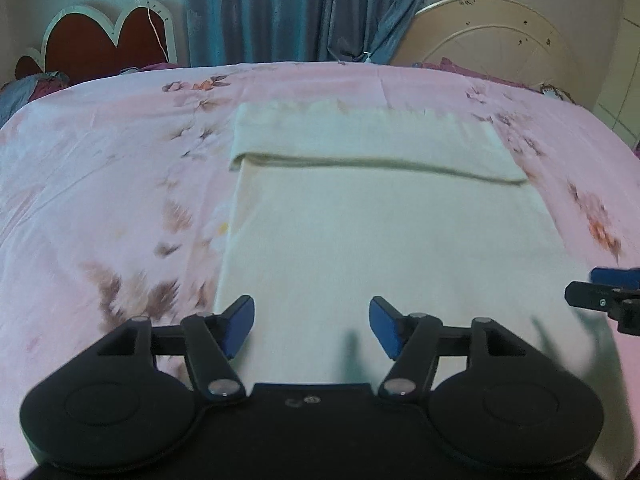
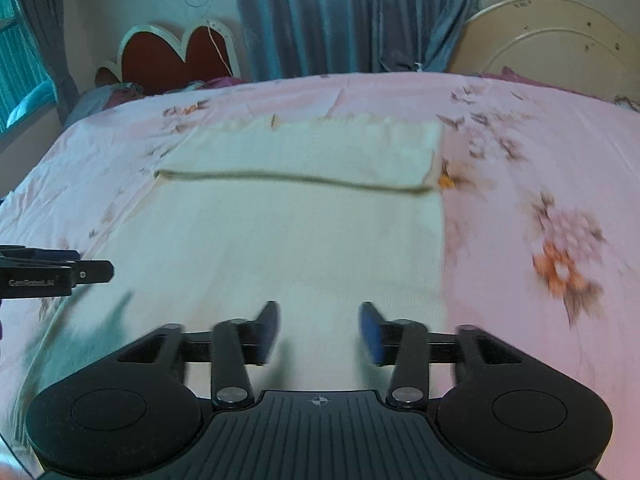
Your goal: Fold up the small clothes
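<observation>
Hovering over a cream cloth [image 1: 360,240] spread flat on the pink floral bed sheet [image 1: 100,200], both grippers empty. Left gripper [image 1: 312,326] has its fingers [image 1: 240,326] spread apart with nothing between them, only the cloth's near end showing below the gap. Right gripper [image 2: 318,330] is the same: fingers [image 2: 370,332] spread, gripping nothing, cloth underneath. Whether the tips brush the fabric I cannot tell; they look slightly above it.

Cloth sits straight ahead of both sets of fingers, running away from them toward the blue curtain [image 1: 300,8]. Left gripper is over the cloth's near-left part, right gripper over its near-right part, with that side edge just outboard of its right finger. Each gripper shows at the edge of the other's view.

Progress: far end of the cloth is already turned back toward the fingers, forming a doubled band with a clean folded edge [image 1: 380,168] across the width. Looks like one fold done. The near, larger part is still a single flat layer, so at least one more fold is probably left, likely taking the near corners and carrying them forward over the band. Fold looks roughly square, no bunching visible.
</observation>
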